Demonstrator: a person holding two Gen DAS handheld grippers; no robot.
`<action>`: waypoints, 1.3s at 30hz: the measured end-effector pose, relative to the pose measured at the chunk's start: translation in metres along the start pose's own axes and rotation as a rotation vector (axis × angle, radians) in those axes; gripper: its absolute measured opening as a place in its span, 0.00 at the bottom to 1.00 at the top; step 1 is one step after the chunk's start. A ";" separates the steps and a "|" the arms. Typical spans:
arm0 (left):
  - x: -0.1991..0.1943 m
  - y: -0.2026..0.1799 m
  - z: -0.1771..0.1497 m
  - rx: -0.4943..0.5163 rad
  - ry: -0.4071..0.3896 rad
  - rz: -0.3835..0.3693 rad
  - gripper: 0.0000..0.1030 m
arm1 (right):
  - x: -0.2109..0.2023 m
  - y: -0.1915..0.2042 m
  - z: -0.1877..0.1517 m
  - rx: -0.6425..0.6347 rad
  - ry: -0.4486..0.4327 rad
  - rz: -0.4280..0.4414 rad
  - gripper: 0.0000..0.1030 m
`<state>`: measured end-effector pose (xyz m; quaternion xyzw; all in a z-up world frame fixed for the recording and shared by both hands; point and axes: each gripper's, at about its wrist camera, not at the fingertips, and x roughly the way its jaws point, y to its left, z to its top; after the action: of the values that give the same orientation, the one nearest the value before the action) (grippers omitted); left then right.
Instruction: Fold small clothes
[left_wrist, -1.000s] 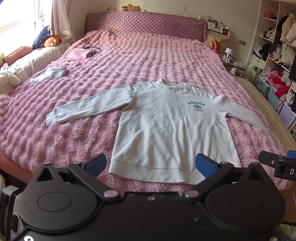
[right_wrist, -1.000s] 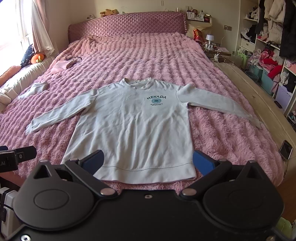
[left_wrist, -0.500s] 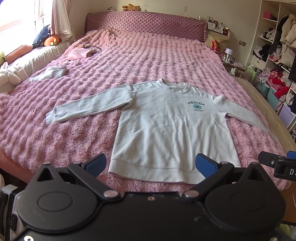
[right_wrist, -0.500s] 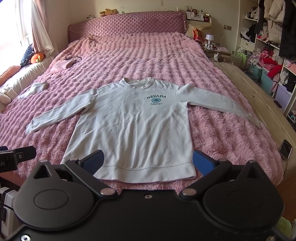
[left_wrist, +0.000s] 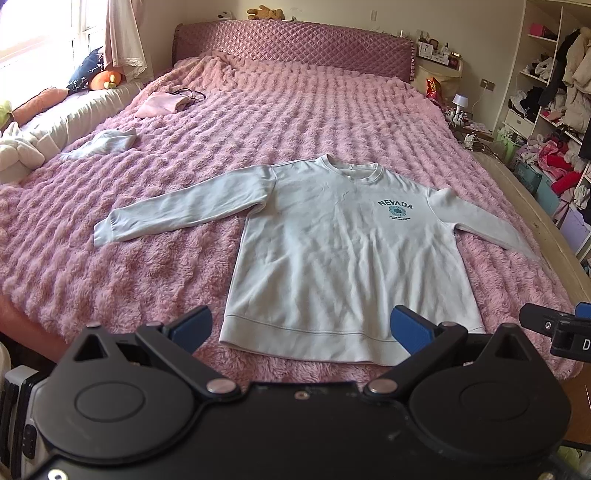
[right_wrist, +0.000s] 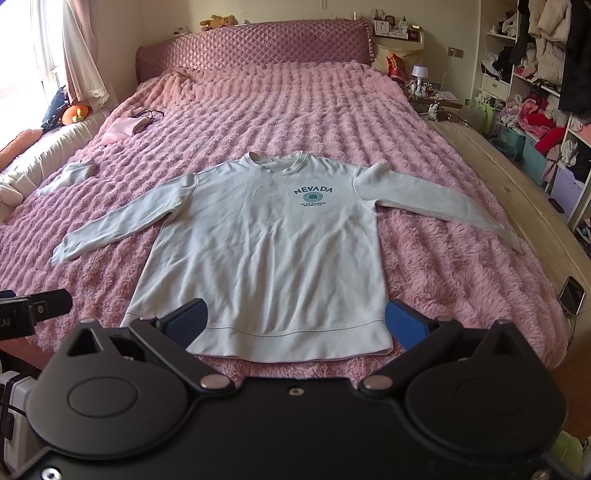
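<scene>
We see a pale sweatshirt (left_wrist: 343, 258) lying flat and face up on the pink fluffy blanket (left_wrist: 295, 122) that covers the bed, its hem toward us near the foot edge and its round collar pointing to the quilted headboard (left_wrist: 295, 44). Both sleeves are spread out to the sides, and the word NEVADA with a small round emblem (right_wrist: 313, 195) is printed in dark teal on the chest. The cloth is unfolded, with only light wrinkles across the body.

The left gripper (left_wrist: 300, 326) hangs above the foot of the bed just short of the hem, its blue-padded fingers (left_wrist: 190, 326) spread wide and holding nothing. The right gripper (right_wrist: 293, 325) is likewise in front of the hem, its fingers (right_wrist: 404, 326) spread wide and empty; one pad overlaps the hem's left corner in the right wrist view, though we cannot tell whether it touches the cloth. Each gripper shows at the edge of the other's view.

Further up the blanket lie a small pale garment (left_wrist: 107, 142) and a pink pouch (left_wrist: 160, 105) with a dark cord, well apart from the sweatshirt. A plush toy (left_wrist: 264, 13) sits on top of the headboard. To the right stand open shelves (right_wrist: 535, 74) crowded with clothes, and a phone (right_wrist: 571, 301) rests at the bed's right edge.
</scene>
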<state>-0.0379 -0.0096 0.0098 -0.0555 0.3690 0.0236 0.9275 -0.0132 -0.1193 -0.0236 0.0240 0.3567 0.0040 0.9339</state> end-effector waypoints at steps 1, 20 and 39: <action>0.000 -0.001 0.000 0.001 -0.001 0.000 1.00 | 0.000 0.000 0.000 0.000 0.000 0.000 1.00; 0.000 0.000 0.000 0.004 -0.001 -0.004 1.00 | -0.002 0.002 -0.001 -0.002 0.005 0.002 1.00; 0.021 0.009 0.003 -0.018 0.050 -0.037 1.00 | 0.016 0.000 0.003 0.004 0.041 -0.004 1.00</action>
<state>-0.0211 -0.0001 -0.0032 -0.0713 0.3909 0.0085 0.9176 0.0004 -0.1186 -0.0322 0.0249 0.3758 0.0021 0.9264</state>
